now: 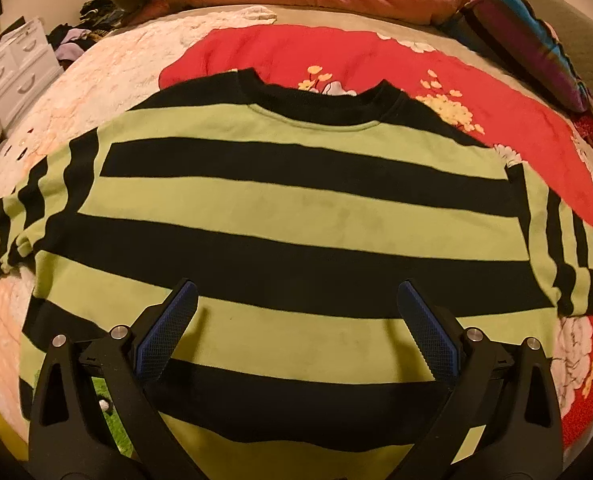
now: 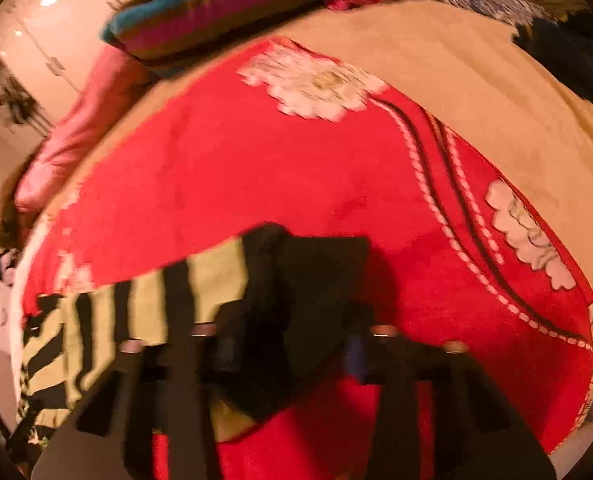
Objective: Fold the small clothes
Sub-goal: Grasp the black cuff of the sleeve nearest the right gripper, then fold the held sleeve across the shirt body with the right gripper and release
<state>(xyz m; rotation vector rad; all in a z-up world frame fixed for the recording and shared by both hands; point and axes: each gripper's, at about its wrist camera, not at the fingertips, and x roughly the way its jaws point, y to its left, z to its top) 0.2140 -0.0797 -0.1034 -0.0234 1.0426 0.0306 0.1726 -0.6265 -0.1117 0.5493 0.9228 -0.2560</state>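
One soft shirt [image 1: 296, 216] with wide green and black stripes lies flat on a fuzzy red blanket [image 1: 376, 60] with white flowers. Its neck points to the far pillows, and its two sleeves reach out left and right. The left gripper [image 1: 296, 320] hangs over the bottom part of the shirt with its two bumpy blue pads wide apart, holding nothing. The right gripper [image 2: 292, 344] is blurry, its jaws close around the black sleeve end [image 2: 296, 264]; whether they pinch it I cannot tell.
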